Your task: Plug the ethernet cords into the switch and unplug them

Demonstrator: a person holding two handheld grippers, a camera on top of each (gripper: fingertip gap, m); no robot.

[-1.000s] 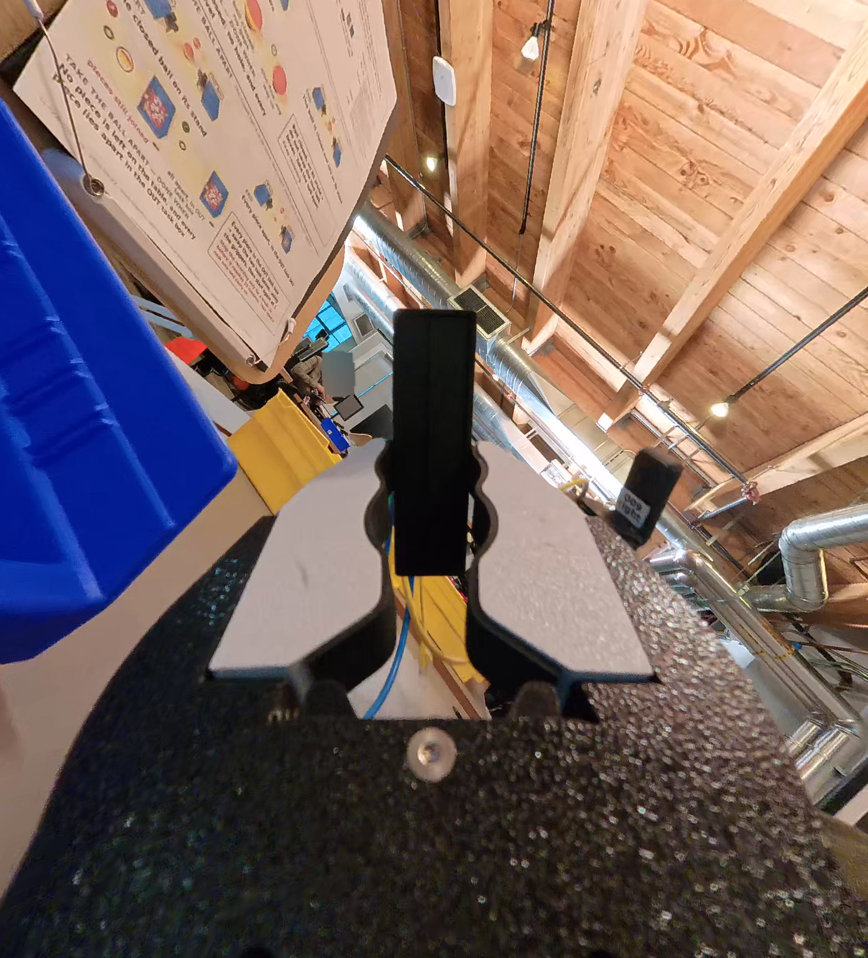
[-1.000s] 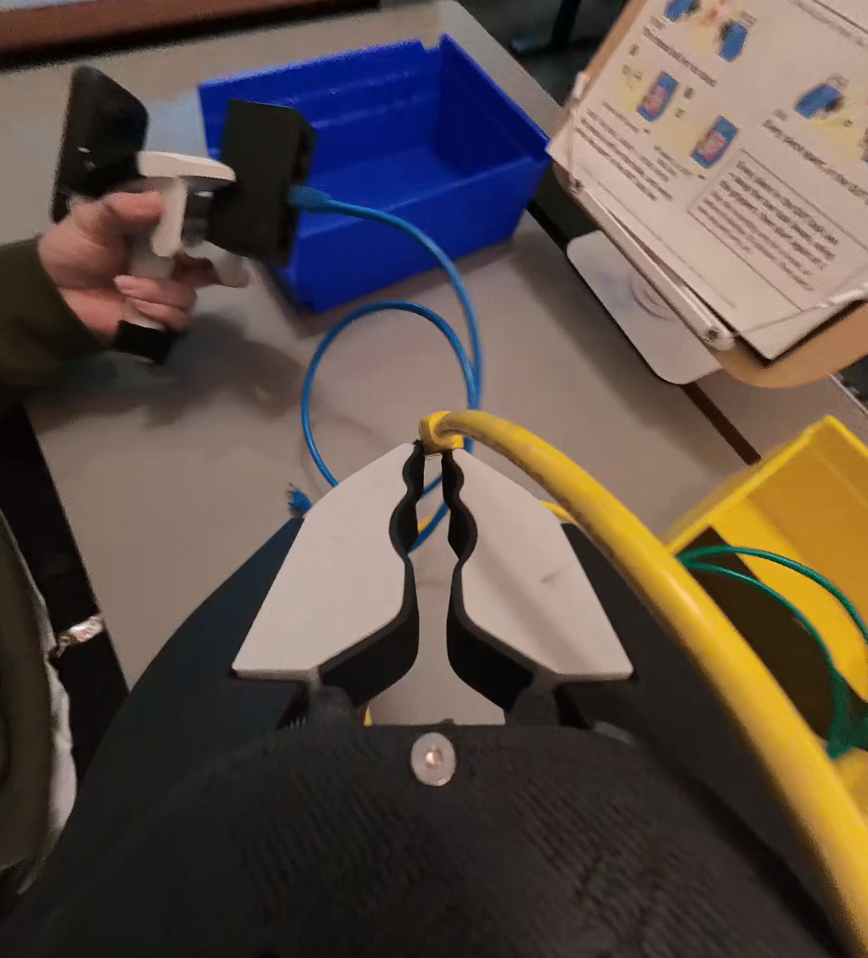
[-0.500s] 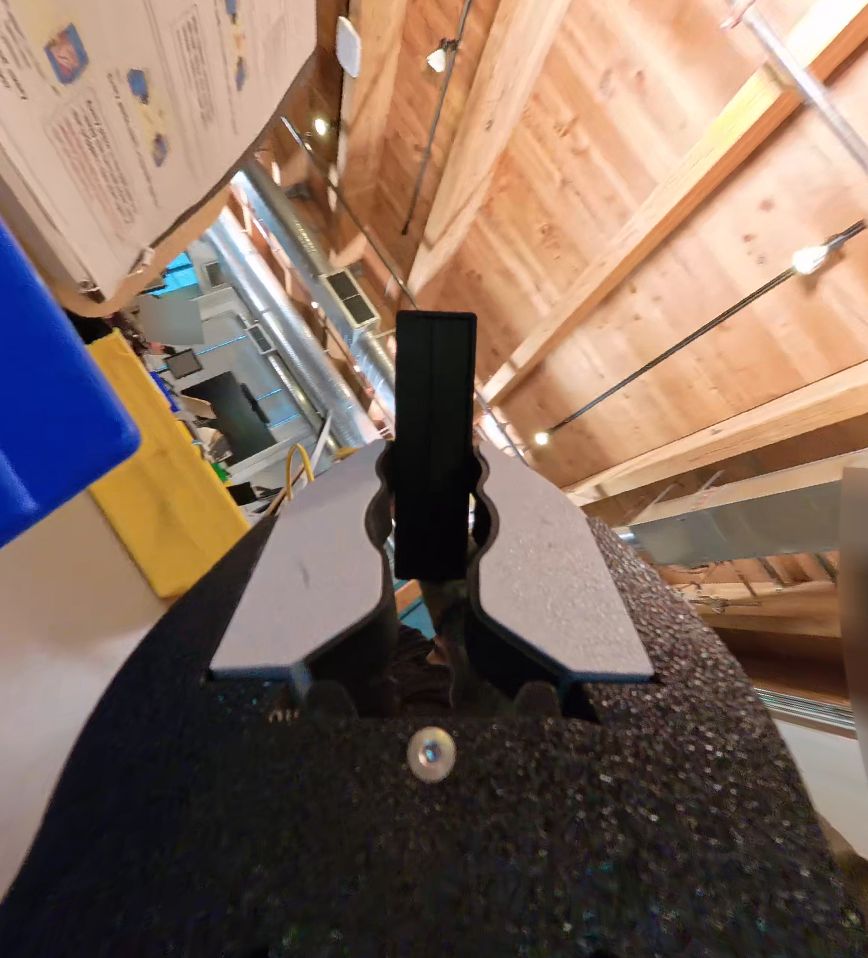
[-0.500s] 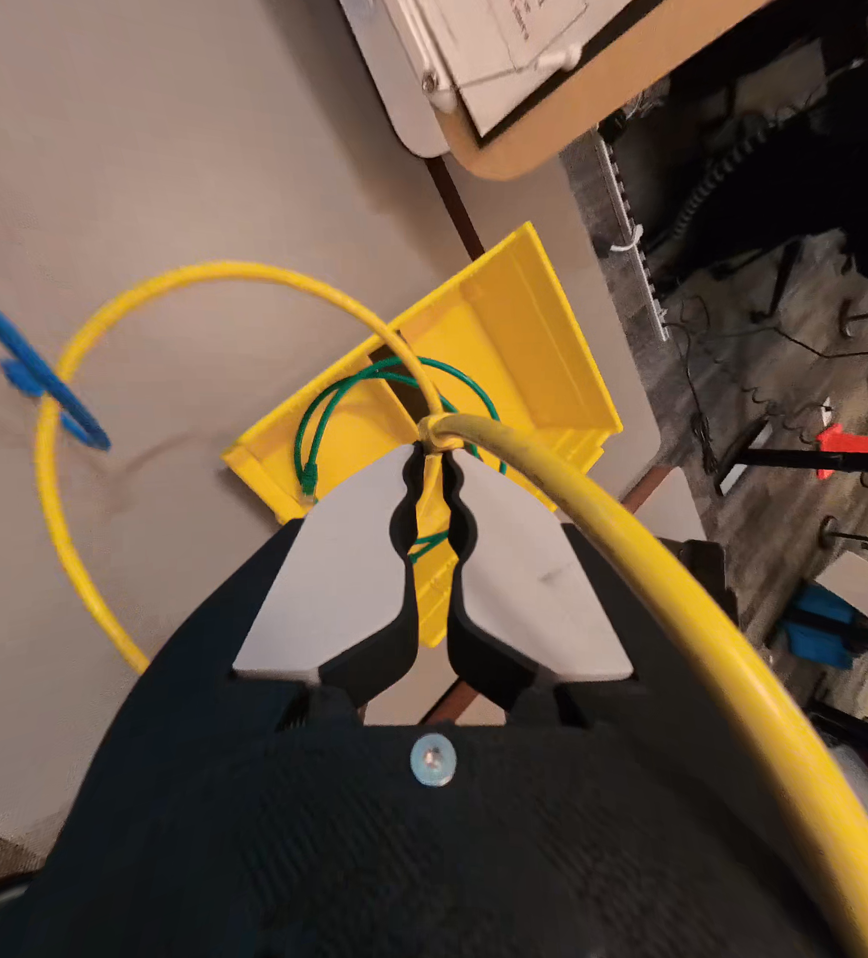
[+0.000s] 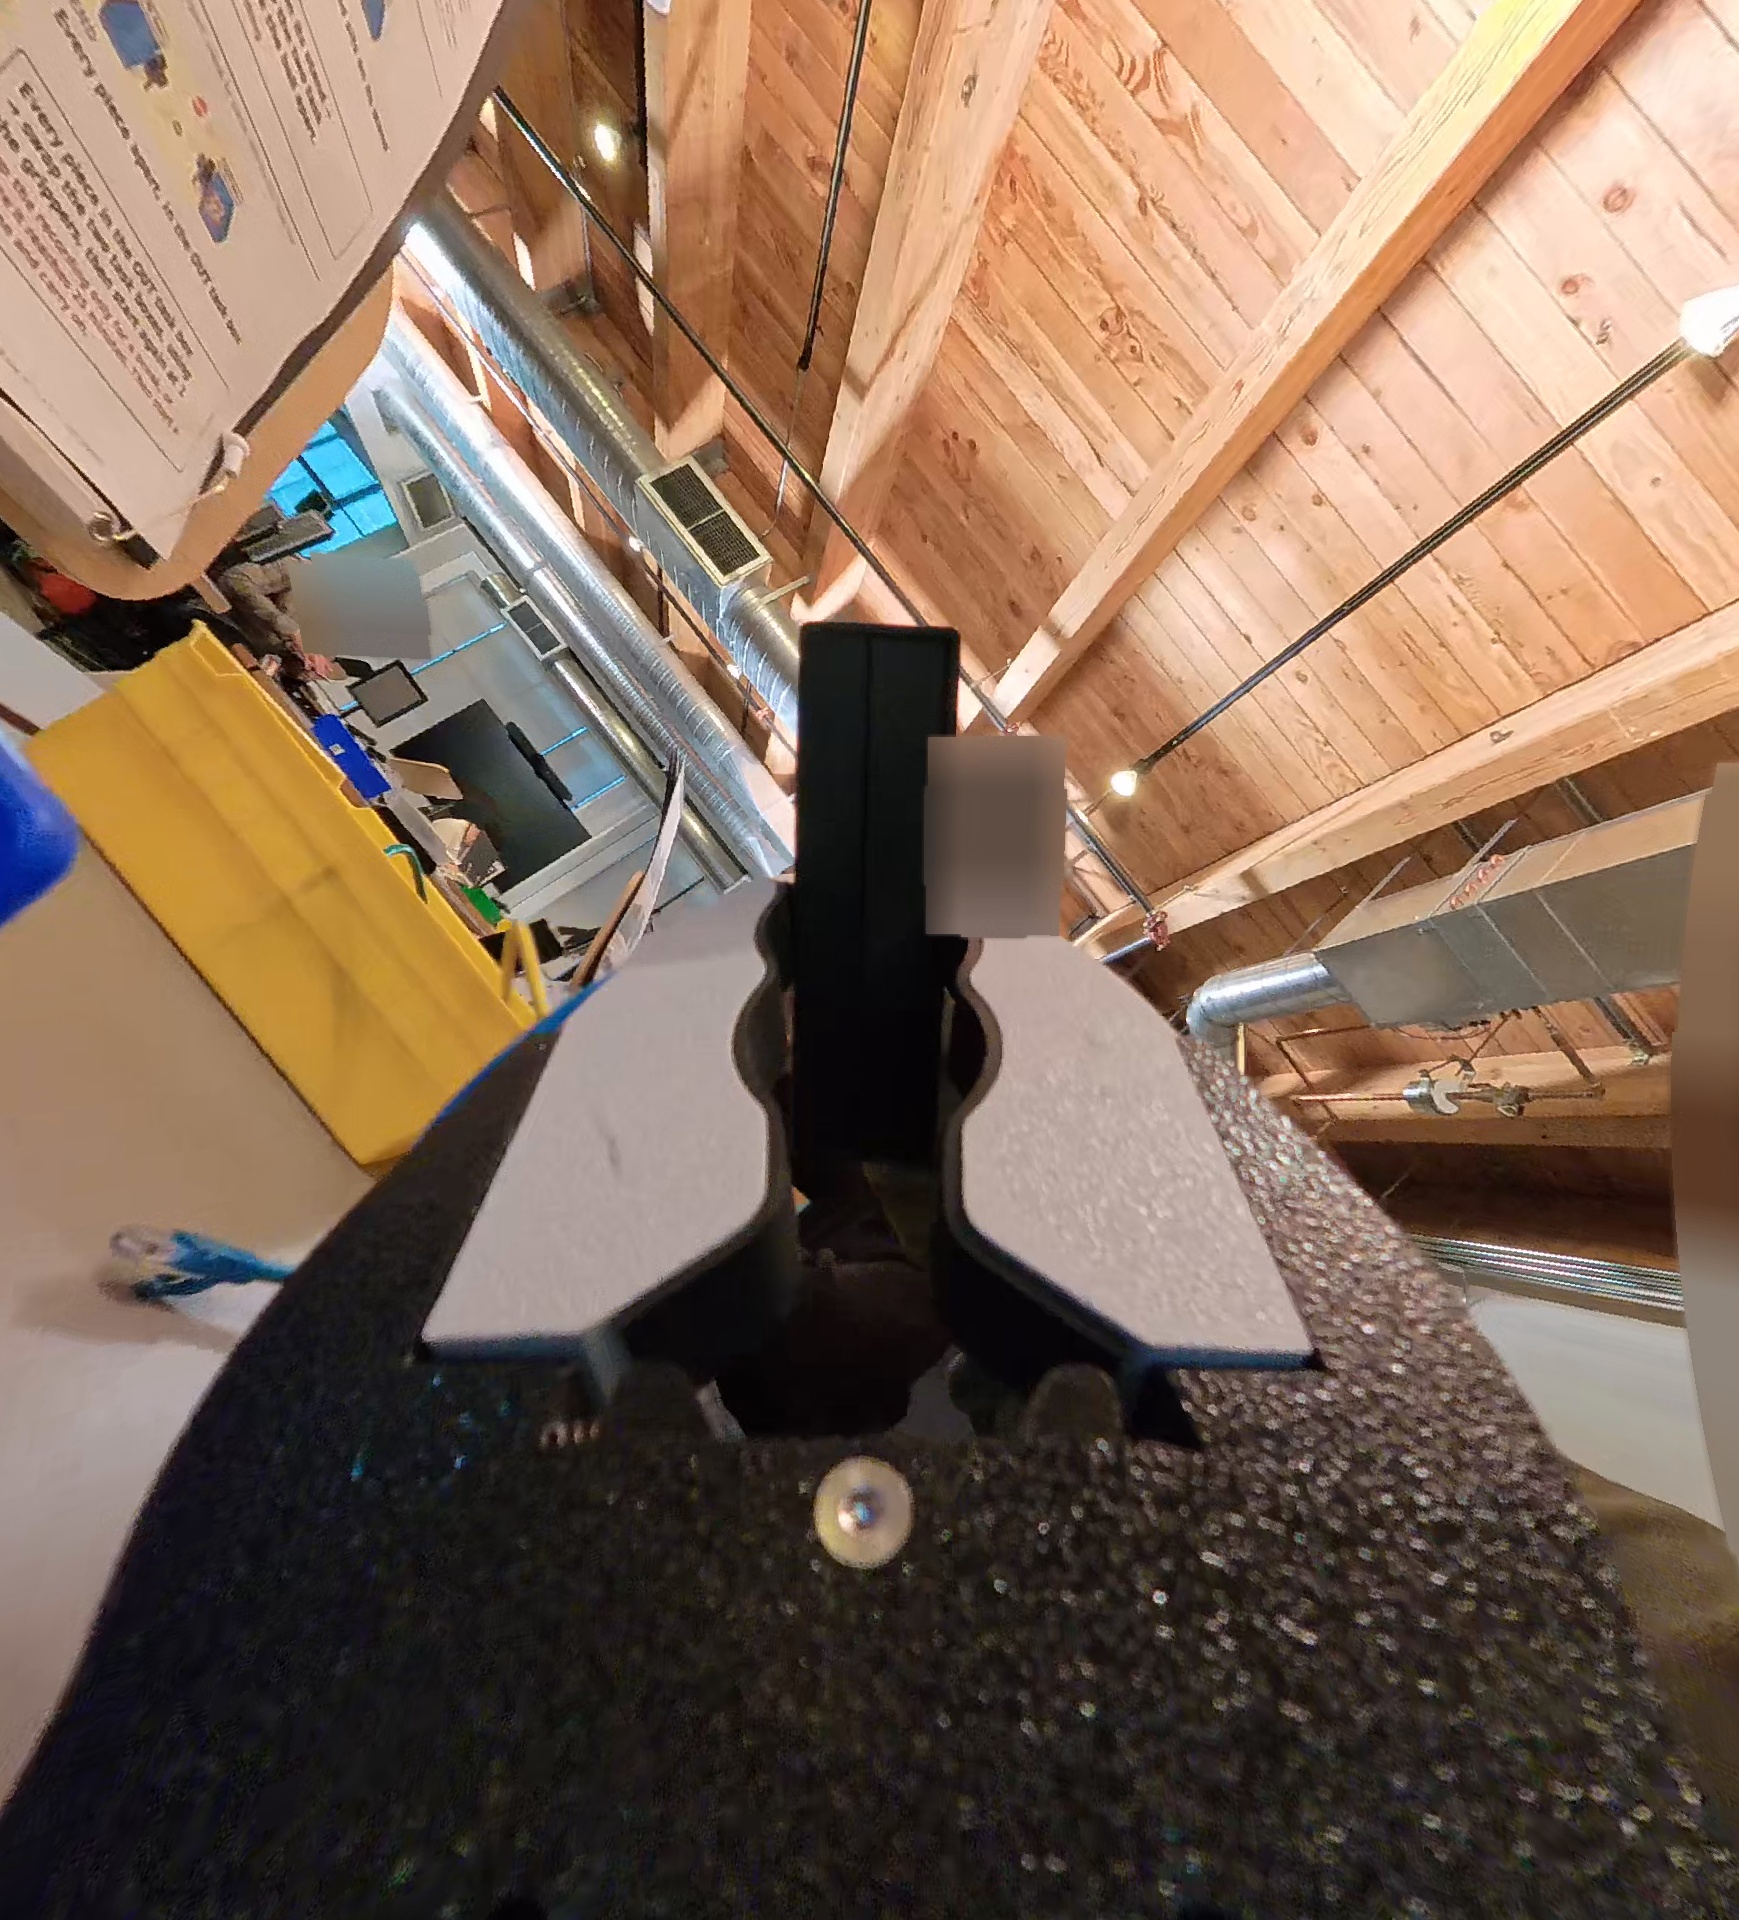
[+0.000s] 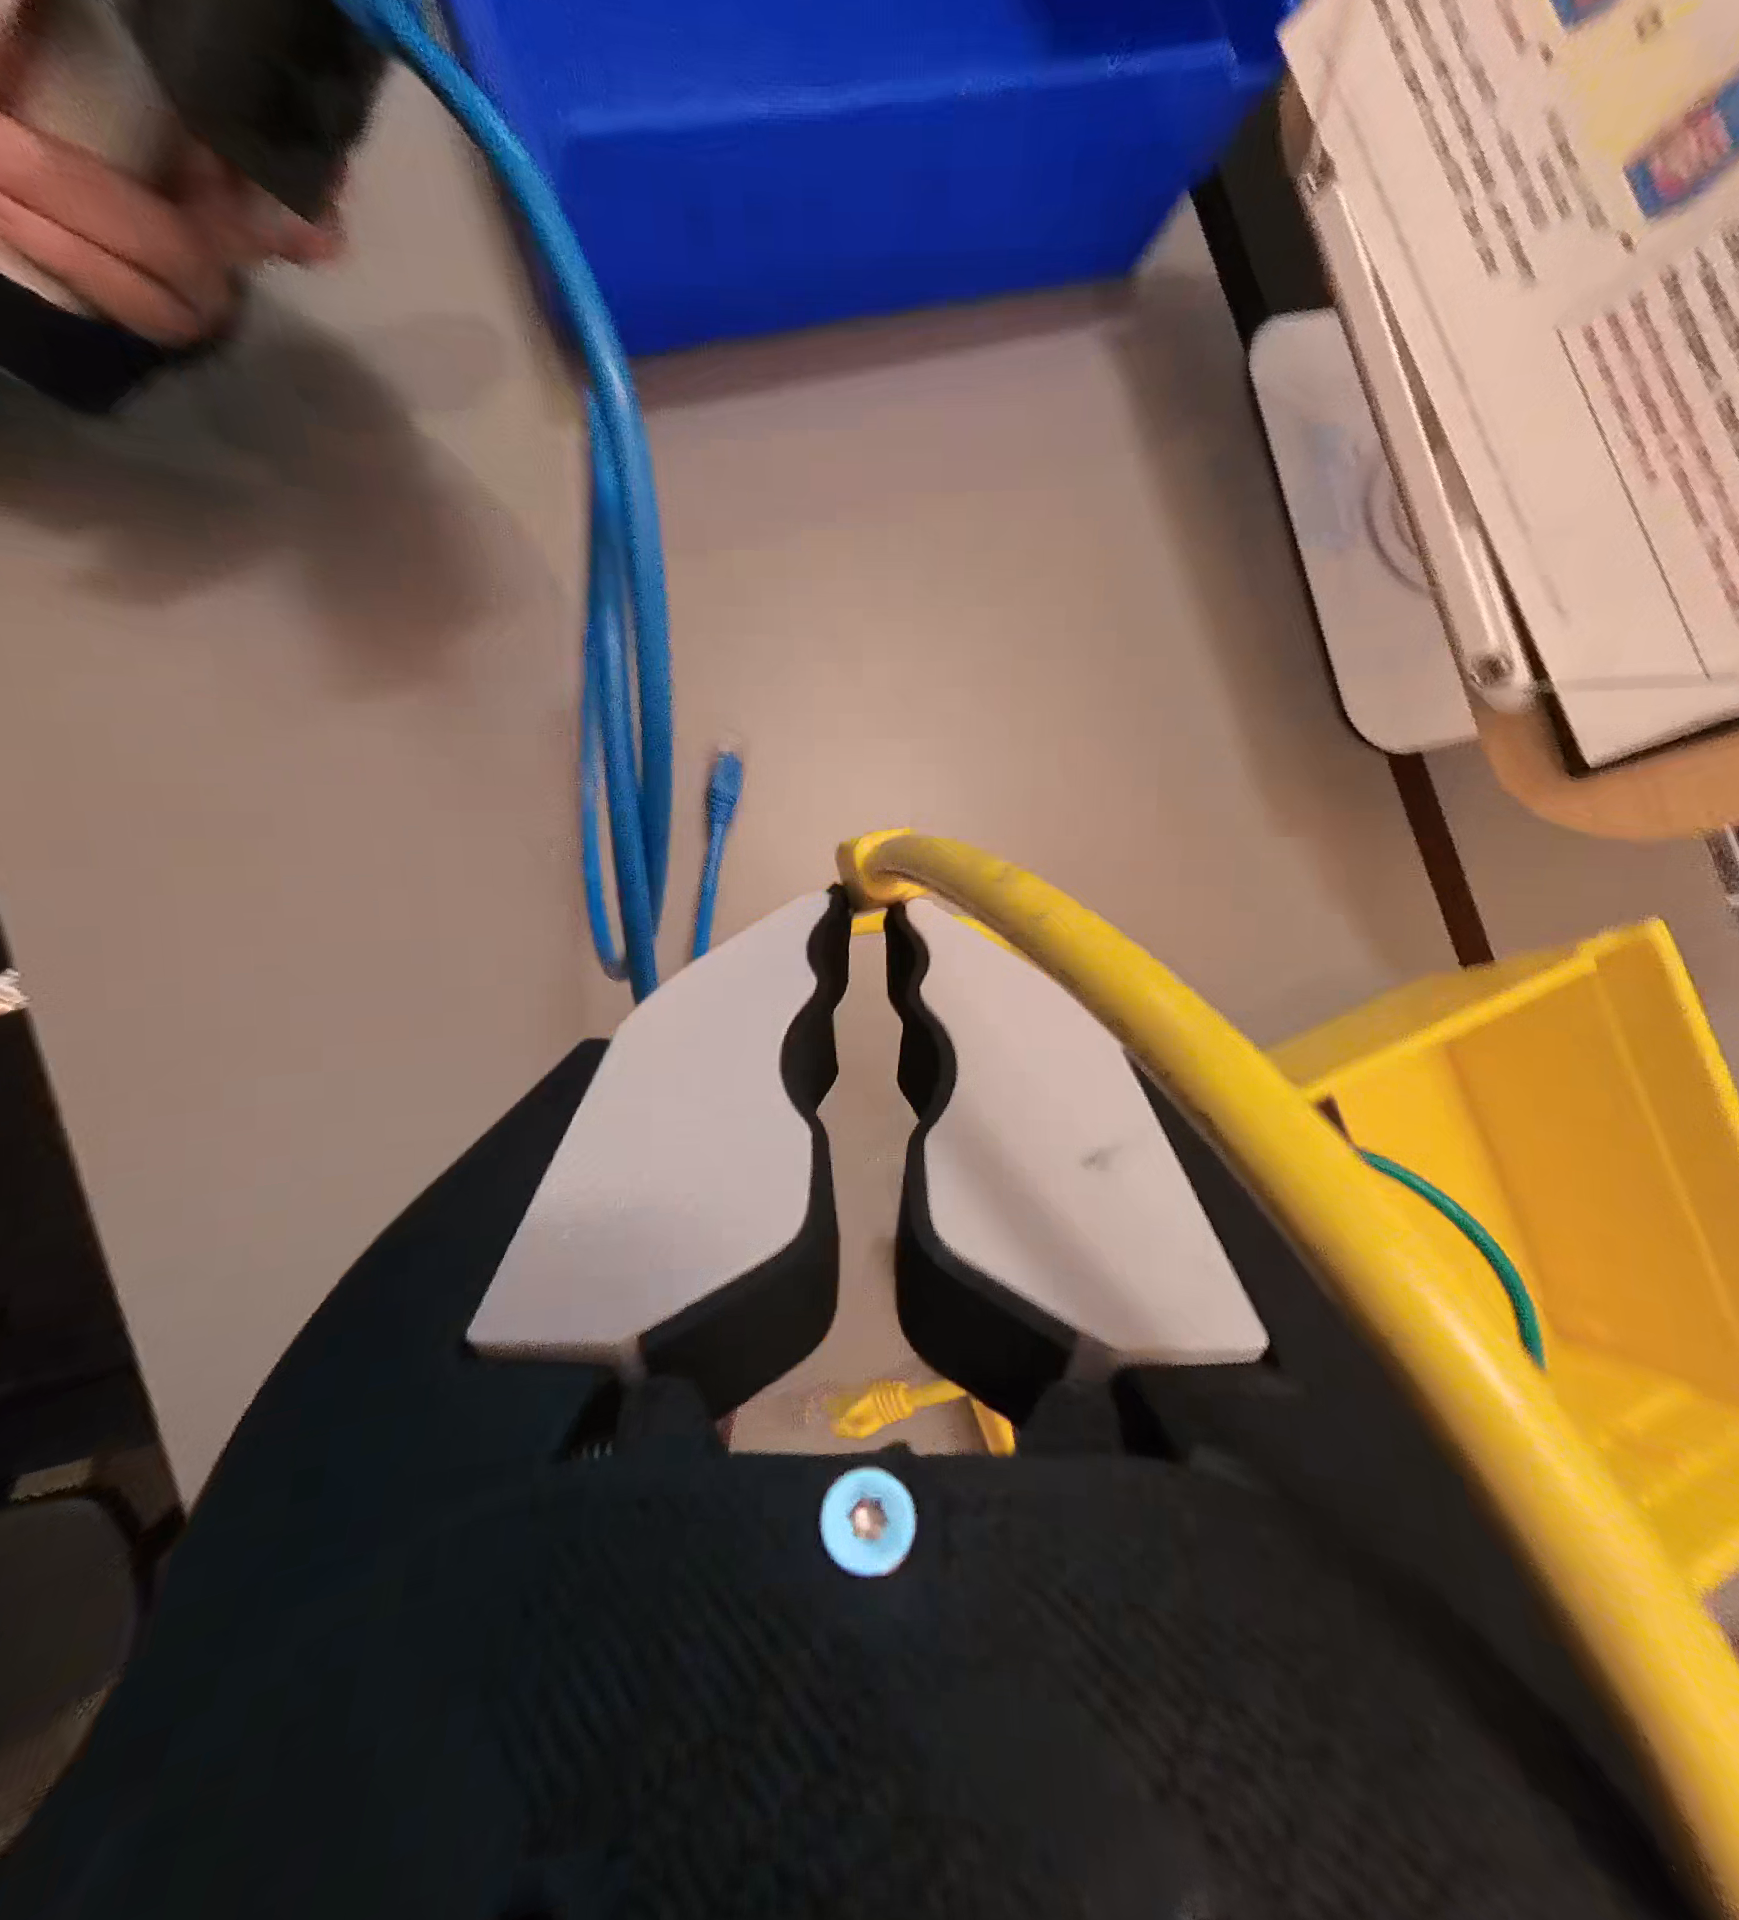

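Note:
My left gripper (image 5: pixel 870 935) is shut on the black switch (image 5: pixel 875 831), held upright and pointing up toward the wooden ceiling. A loose blue plug (image 5: pixel 184 1259) lies on the table at the left. My right gripper (image 6: pixel 867 909) is shut on the yellow ethernet cord (image 6: pixel 1104 966) near its plug end; the cord arcs back to the lower right. The blue cord (image 6: pixel 621 540) hangs from the top left, where a blurred hand (image 6: pixel 44 208) holds the left gripper, and loops onto the table, its free plug (image 6: pixel 725 779) just ahead of my right fingers.
A blue bin (image 6: pixel 844 156) stands at the back of the tan table (image 6: pixel 1000 623). A yellow bin (image 6: pixel 1571 1195) with a green cord (image 6: pixel 1467 1247) stands at the right. A clipboard with printed sheets (image 6: pixel 1623 364) leans at the right edge. A second yellow plug (image 6: pixel 875 1408) lies under my right gripper.
The right gripper has swung back from the yellow bin toward the blue bin and blue cord, still holding the yellow cord. The left gripper has tilted with the switch, still gripped.

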